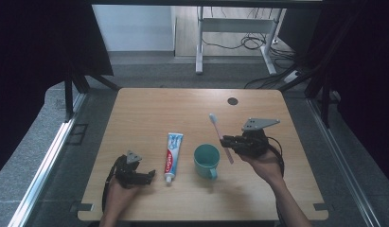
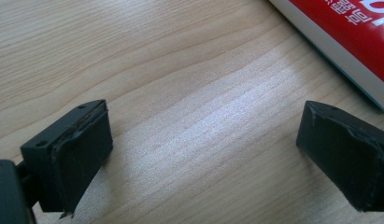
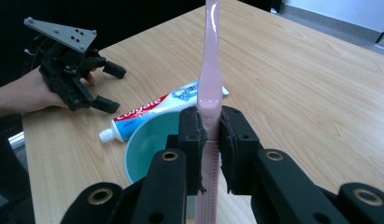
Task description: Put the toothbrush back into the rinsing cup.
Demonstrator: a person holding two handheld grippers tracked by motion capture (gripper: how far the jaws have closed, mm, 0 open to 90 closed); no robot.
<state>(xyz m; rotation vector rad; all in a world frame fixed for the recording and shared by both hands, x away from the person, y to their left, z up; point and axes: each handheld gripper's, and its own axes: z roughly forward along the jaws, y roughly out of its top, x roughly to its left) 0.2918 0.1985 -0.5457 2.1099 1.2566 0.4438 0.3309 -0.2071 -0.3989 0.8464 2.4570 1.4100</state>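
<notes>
I've got the right gripper clamped on the pink toothbrush just above the teal cup — pinched mid-handle, it could pivot and clip the rim going in — while my left gripper rests slack-jawed, holding nothing, beside the toothpaste.

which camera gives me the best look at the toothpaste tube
The high view: the whole toothpaste tube lies flat between the left hand-held gripper and the teal cup. The right gripper view shows it partly behind the cup; the left gripper view catches one red edge.
</notes>
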